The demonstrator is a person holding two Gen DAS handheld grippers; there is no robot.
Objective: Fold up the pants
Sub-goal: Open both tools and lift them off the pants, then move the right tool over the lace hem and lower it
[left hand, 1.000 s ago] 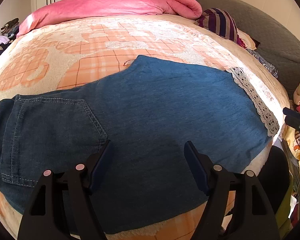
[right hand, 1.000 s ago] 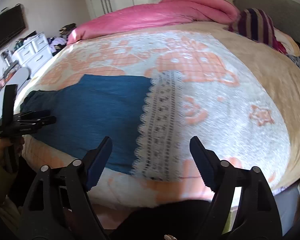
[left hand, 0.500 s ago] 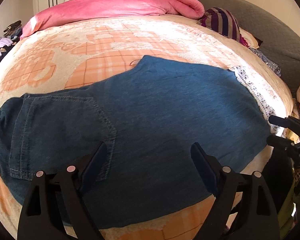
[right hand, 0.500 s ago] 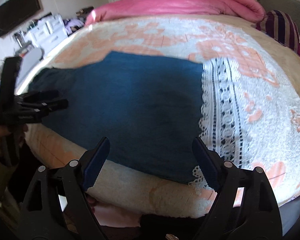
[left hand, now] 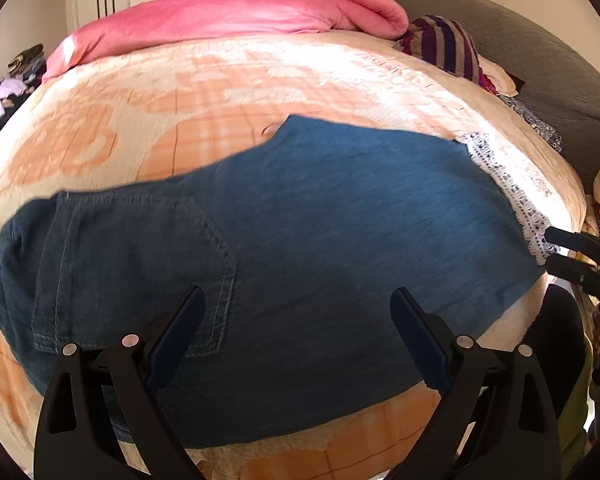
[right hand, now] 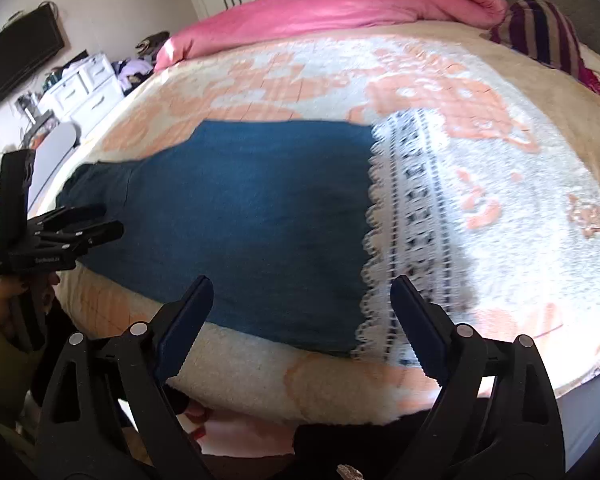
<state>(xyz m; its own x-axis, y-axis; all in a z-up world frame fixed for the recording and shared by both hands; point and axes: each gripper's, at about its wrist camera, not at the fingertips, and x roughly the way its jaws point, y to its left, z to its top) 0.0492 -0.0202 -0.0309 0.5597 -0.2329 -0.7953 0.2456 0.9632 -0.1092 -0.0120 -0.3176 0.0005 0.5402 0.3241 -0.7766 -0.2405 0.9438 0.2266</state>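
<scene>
Blue denim pants (left hand: pixel 308 240) lie flat along the near edge of the bed, waist and back pocket (left hand: pixel 140 268) at the left, white lace hem (left hand: pixel 512 196) at the right. My left gripper (left hand: pixel 298 316) is open and empty, hovering over the seat of the pants. My right gripper (right hand: pixel 302 304) is open and empty above the leg end (right hand: pixel 260 216), near the lace hem (right hand: pixel 404 240). Each gripper shows in the other's view: the right one (left hand: pixel 580 256) at the hem, the left one (right hand: pixel 60 236) by the waist.
The bed (left hand: pixel 228 92) has an orange and white blanket. A pink duvet (left hand: pixel 228 16) and a striped pillow (left hand: pixel 444 46) lie at the far side. A grey headboard (left hand: pixel 540 64) is on the right. White drawers (right hand: pixel 84 88) and clutter stand left of the bed.
Both grippers drifted over the pants. The right gripper swung left toward the leg, then back toward the lace hem. Both stayed open.
</scene>
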